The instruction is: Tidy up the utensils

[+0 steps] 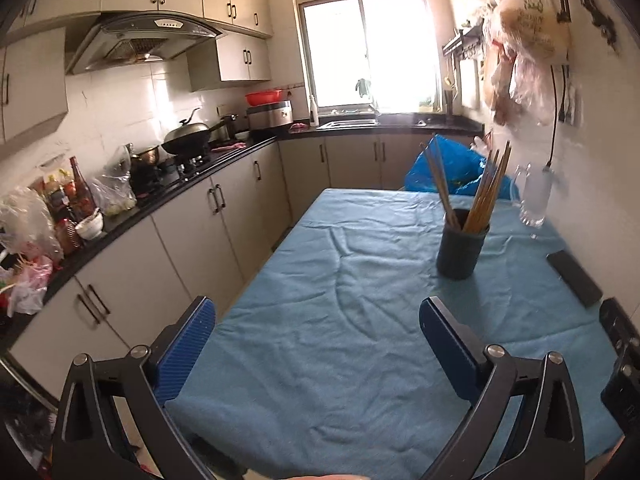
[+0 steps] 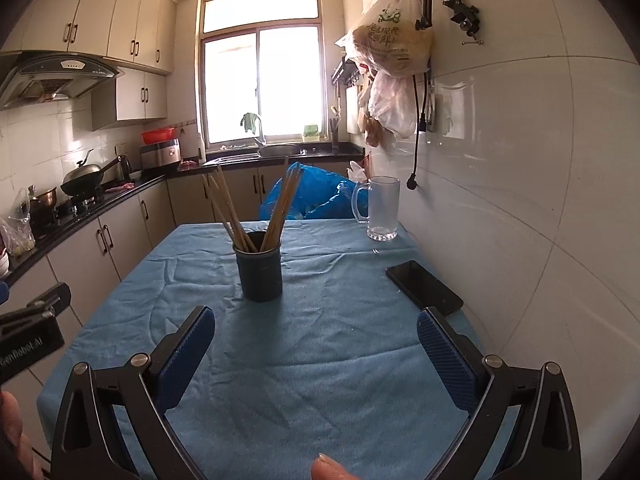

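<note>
A dark cup [image 1: 460, 246] [image 2: 259, 270] stands on the blue tablecloth [image 1: 320, 300] [image 2: 320, 340] with several wooden chopsticks [image 1: 486, 188] [image 2: 280, 208] leaning out of it. My left gripper [image 1: 318, 322] is open over the cloth, nothing between its blue pads; the cup is ahead and to its right. My right gripper [image 2: 316, 332] is also open and empty, with the cup just ahead between its fingers' lines. Part of the left gripper's body [image 2: 28, 332] shows at the right wrist view's left edge.
A glass mug [image 2: 382, 208] [image 1: 534, 196] stands at the table's far right by the tiled wall. A black phone [image 2: 424, 286] [image 1: 574, 278] lies on the cloth right of the cup. A blue plastic bag [image 2: 316, 196] sits behind the table. Kitchen counter and cabinets [image 1: 180, 220] run along the left.
</note>
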Tool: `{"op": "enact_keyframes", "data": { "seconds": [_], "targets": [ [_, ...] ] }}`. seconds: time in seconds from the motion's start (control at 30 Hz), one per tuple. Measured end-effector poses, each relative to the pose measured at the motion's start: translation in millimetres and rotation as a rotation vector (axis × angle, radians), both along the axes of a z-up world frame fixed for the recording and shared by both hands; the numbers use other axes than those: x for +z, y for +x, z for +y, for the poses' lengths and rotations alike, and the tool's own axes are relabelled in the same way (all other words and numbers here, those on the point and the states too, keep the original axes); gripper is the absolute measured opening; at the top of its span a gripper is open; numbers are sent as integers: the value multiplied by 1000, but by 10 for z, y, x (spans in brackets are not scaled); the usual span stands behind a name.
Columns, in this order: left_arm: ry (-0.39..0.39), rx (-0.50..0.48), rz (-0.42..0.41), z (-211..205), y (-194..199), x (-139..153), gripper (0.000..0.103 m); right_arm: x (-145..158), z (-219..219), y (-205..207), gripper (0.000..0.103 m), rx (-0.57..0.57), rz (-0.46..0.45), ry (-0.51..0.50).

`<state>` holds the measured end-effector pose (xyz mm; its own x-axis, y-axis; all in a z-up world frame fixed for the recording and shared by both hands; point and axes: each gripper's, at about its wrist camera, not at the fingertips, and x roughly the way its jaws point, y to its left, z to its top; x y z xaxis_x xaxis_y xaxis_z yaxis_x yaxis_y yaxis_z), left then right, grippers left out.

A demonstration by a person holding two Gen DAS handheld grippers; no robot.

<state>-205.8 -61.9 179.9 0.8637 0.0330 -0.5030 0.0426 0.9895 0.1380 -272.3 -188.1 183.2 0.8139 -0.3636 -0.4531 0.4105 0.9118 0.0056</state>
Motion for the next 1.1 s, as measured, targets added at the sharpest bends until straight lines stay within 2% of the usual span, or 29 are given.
{"op": "enact_keyframes", "data": {
  "seconds": [0.37, 1.1],
  "targets": [
    [35, -26, 18, -102, 29, -104, 101, -93, 50, 58, 103, 3, 32, 5],
    [68, -41, 93, -306, 405, -356, 101, -327, -108, 467, 103, -9, 121, 31]
  ]
}}
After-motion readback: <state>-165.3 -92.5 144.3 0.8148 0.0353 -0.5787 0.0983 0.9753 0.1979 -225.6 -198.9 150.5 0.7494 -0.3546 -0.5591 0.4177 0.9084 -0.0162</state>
